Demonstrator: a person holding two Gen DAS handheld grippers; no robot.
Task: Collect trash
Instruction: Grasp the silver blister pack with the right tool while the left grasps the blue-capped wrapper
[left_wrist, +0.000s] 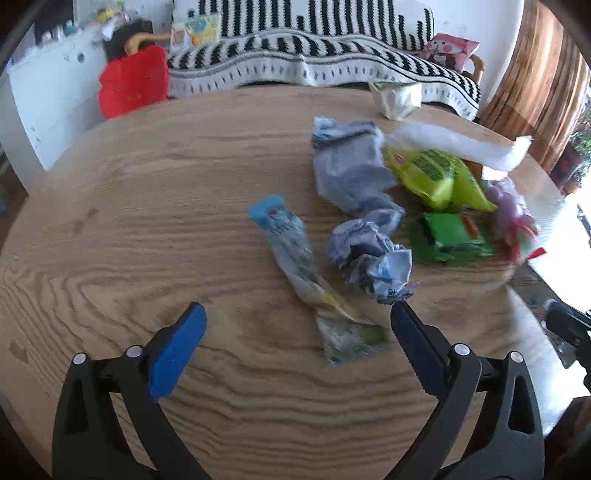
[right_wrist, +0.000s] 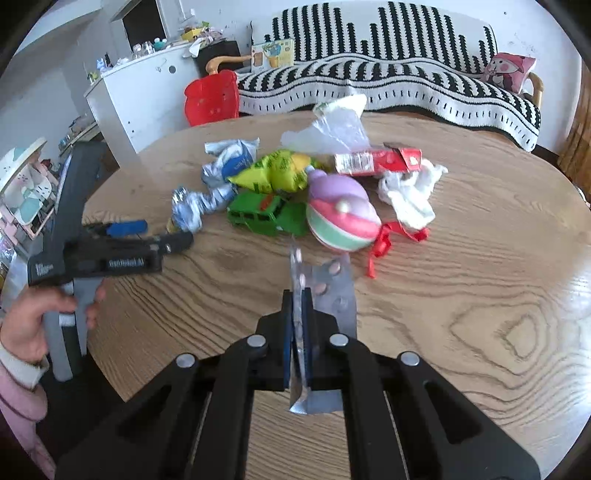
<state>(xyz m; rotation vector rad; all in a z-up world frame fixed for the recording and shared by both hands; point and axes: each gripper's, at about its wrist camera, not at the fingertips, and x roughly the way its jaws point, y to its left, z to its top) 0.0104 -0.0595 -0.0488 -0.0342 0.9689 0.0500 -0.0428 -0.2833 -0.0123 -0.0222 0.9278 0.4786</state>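
My left gripper (left_wrist: 295, 314) is open and empty, low over the round wooden table (left_wrist: 129, 206). A flattened blue and yellow wrapper (left_wrist: 295, 254) lies between its fingers. A crumpled blue-grey wrapper (left_wrist: 362, 206) lies just beyond. My right gripper (right_wrist: 297, 295) is shut on a silver pill blister pack (right_wrist: 332, 288), held above the table (right_wrist: 480, 295). The left gripper (right_wrist: 147, 236) also shows in the right wrist view, at the table's left edge near the blue-grey wrapper (right_wrist: 218, 177).
A trash heap lies mid-table: yellow-green snack bag (right_wrist: 277, 173), green toy car (right_wrist: 262, 214), pink and green ball (right_wrist: 340, 214), red ribbon (right_wrist: 384, 243), white tissue (right_wrist: 410, 192), red carton (right_wrist: 376, 160), clear plastic bag (right_wrist: 332, 133). A red bin (right_wrist: 210, 98) and striped sofa (right_wrist: 388, 81) stand behind.
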